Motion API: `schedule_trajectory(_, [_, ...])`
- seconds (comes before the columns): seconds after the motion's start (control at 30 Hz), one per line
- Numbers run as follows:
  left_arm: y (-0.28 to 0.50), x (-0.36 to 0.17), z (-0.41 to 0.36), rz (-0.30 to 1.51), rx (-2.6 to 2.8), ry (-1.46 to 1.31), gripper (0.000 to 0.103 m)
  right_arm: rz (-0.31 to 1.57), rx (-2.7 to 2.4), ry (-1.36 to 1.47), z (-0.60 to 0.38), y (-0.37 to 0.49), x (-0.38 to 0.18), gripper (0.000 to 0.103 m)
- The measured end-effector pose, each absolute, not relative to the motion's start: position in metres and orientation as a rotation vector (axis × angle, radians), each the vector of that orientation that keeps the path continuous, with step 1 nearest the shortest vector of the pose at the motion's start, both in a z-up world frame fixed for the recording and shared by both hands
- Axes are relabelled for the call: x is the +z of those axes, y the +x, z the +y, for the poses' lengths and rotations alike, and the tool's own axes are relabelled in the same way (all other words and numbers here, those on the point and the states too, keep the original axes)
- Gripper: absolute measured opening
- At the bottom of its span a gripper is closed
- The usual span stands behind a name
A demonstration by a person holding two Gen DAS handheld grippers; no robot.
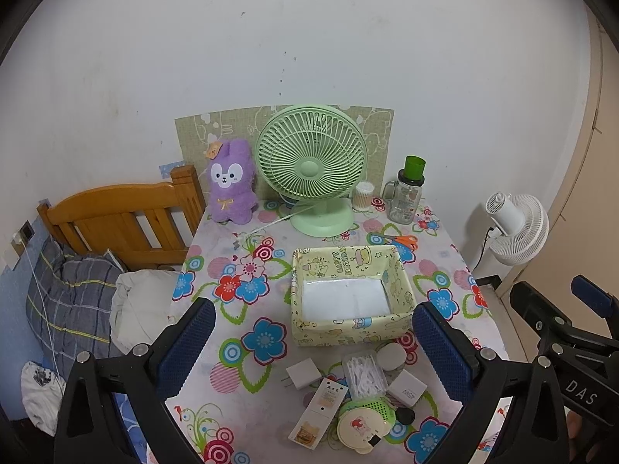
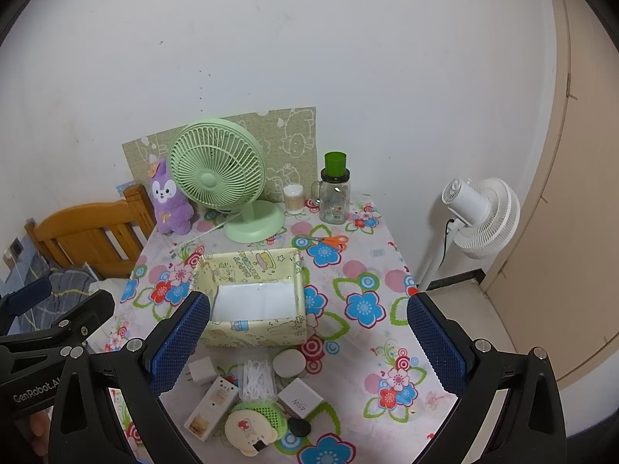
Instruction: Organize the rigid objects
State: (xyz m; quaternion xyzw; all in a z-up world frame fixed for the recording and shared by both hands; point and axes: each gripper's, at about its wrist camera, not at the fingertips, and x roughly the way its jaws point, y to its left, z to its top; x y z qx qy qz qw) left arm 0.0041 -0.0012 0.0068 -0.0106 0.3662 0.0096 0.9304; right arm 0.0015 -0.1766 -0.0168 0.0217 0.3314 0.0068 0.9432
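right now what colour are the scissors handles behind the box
Orange, on the scissors; clearest in the right wrist view.

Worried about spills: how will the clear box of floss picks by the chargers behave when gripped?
The clear box looks rigid and light. Its smooth sides may slip. I cannot tell if a lid is on, so tilting might scatter picks.

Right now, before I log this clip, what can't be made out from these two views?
- Small black object by the white 45W charger: too small to identify in either view.
- Print on the long white box: too small to read.
- Near end of the table: cut off by the bottom edge and both grippers' jaws.
- Green perforated item: partly covered by the round cartoon disc.
- Yellow box: only a white lining shows inside.
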Motion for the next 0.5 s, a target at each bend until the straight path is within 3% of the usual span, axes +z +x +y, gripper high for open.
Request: schedule_trajectory(0.5, [0.0037,0.0061,-0.0018,0.751,0.021,-0.021,0.103,0.673,0.015,0.045,-0.1764,0.0025,-0.0168,0.103])
